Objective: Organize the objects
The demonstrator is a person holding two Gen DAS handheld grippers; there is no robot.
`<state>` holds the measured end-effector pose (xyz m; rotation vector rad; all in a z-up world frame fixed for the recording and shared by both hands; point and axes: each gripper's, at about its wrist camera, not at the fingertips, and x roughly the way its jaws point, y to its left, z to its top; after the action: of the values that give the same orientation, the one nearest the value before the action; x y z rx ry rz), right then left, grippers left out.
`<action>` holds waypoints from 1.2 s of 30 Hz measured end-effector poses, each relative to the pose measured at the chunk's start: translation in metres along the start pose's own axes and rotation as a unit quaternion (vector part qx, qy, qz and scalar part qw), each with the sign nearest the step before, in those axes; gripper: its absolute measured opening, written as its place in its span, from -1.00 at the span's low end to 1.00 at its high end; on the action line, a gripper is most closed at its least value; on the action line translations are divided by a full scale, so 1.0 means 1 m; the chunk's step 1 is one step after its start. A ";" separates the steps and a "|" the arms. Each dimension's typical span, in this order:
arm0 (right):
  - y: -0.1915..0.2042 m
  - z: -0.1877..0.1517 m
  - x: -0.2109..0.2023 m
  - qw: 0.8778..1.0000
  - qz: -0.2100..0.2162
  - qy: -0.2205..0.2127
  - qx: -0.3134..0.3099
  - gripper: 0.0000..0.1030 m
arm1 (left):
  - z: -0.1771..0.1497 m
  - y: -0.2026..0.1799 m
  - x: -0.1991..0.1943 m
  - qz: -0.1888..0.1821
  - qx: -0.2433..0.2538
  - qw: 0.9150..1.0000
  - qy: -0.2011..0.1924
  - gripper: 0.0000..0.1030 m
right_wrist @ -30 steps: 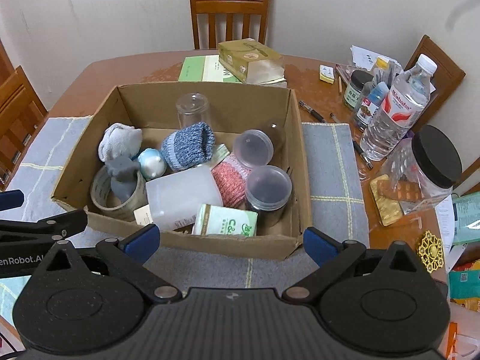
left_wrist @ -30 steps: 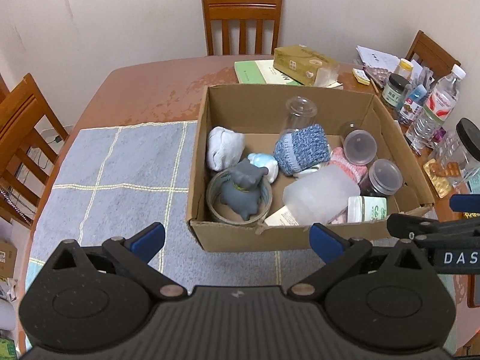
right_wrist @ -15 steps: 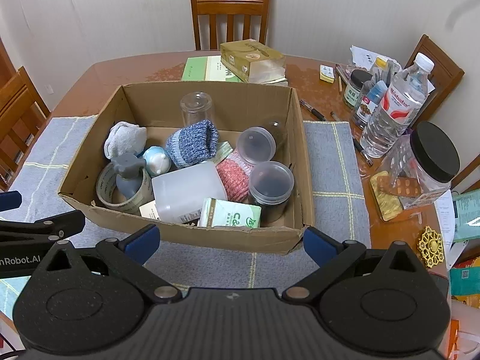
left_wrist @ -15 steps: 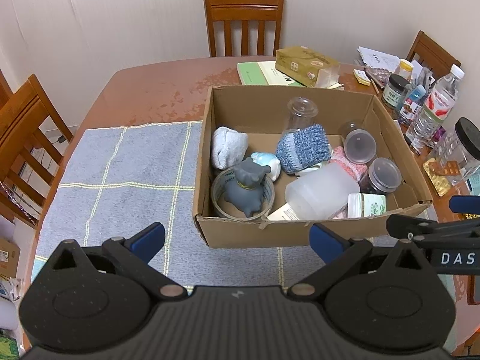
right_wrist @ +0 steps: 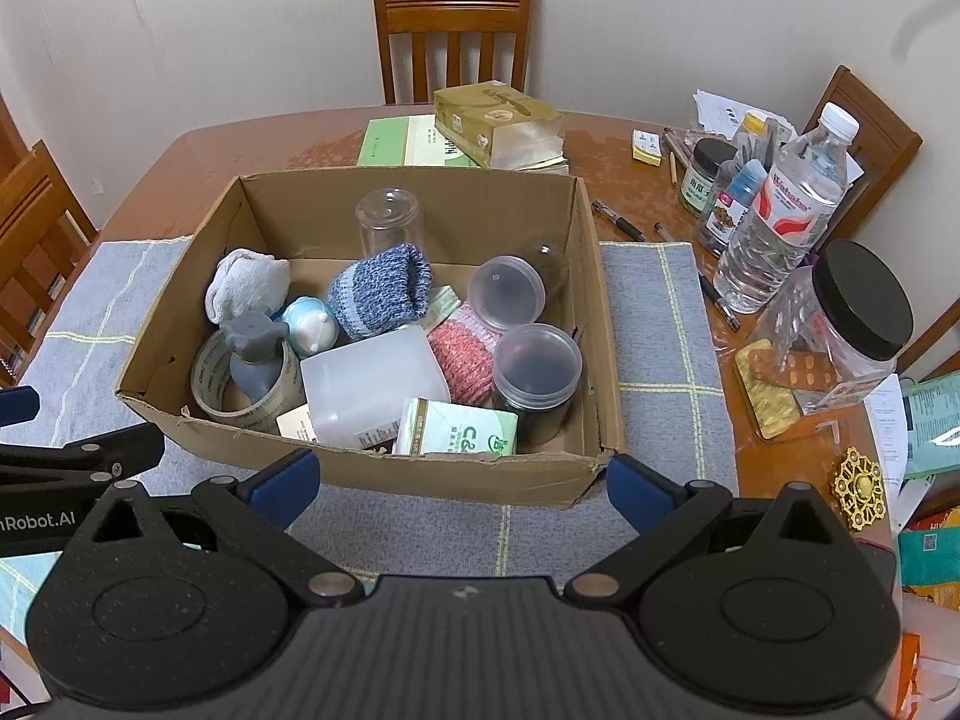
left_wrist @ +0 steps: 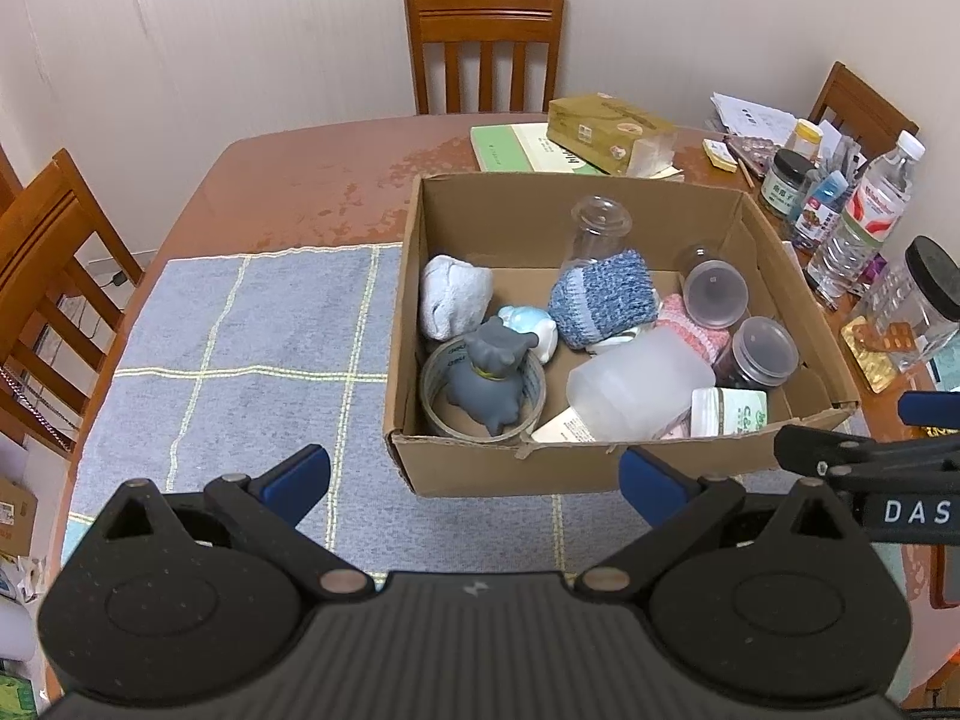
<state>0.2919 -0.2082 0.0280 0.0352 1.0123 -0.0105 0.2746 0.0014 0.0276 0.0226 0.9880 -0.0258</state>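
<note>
Box holds tape roll, socks, jars; sits on mat, counter. Both my grippers spread, empty.

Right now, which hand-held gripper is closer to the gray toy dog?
Left. The left hand-held gripper hangs almost straight before the gray toy dog; the right hand-held gripper sits off toward the box's other side.

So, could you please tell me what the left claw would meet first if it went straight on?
Probably the near wall of the cardboard box: the open, empty left claw points at it above the blue mat. If it passes higher, the grey toy comes first; depth is unclear.
</note>
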 end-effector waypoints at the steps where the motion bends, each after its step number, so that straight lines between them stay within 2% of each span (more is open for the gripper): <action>1: 0.000 0.000 0.000 1.000 -0.001 0.000 0.000 1.00 | 0.000 0.000 0.000 0.000 -0.001 1.000 0.001 0.98; 36: -0.003 0.004 0.002 1.000 -0.001 0.001 0.006 1.00 | 0.005 -0.005 0.004 -0.001 0.005 1.000 0.008 0.98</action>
<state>0.2960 -0.2112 0.0281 0.0447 1.0135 -0.0188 0.2814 -0.0035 0.0269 0.0311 1.0030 -0.0319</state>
